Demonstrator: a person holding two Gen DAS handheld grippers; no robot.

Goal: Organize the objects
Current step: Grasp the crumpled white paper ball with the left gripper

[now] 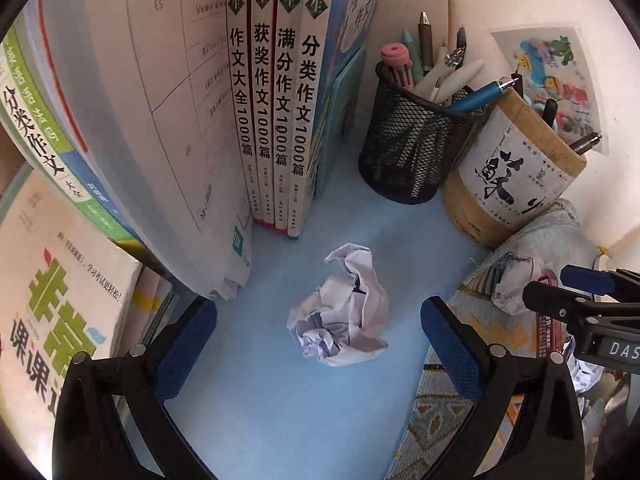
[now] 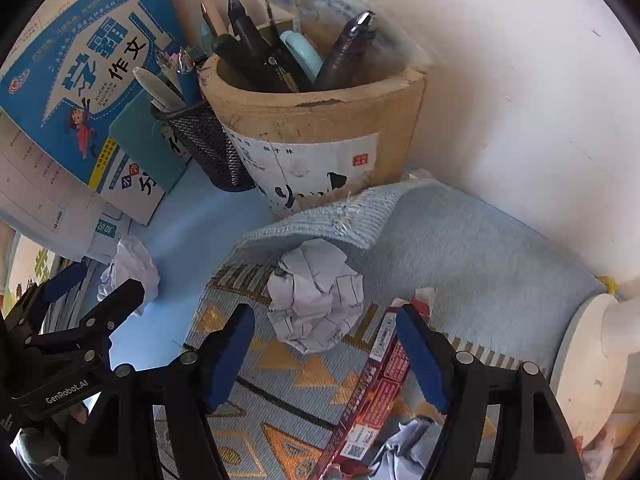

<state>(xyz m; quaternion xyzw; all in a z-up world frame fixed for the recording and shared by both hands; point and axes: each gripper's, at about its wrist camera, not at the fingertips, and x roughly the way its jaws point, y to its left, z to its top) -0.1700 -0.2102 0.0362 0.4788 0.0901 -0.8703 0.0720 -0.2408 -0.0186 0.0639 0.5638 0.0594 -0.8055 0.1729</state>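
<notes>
A crumpled ball of white paper (image 1: 340,312) lies on the blue desk, just ahead of my left gripper (image 1: 318,340), which is open with its blue pads either side of it and apart from it. A second paper ball (image 2: 316,296) rests on a patterned cloth (image 2: 460,240). My right gripper (image 2: 326,344) is open, fingers flanking that ball's near side. The first ball (image 2: 130,270) shows at the left in the right wrist view, beside the left gripper (image 2: 88,292). The right gripper (image 1: 560,288) shows at the right edge in the left wrist view.
Upright books (image 1: 276,100) stand at the back left, with more books (image 1: 60,300) leaning at the left. A black mesh pen cup (image 1: 416,140) and a cardboard pen holder (image 2: 320,120) stand against the wall. A red packet (image 2: 376,384) and more crumpled paper (image 2: 408,440) lie on the cloth.
</notes>
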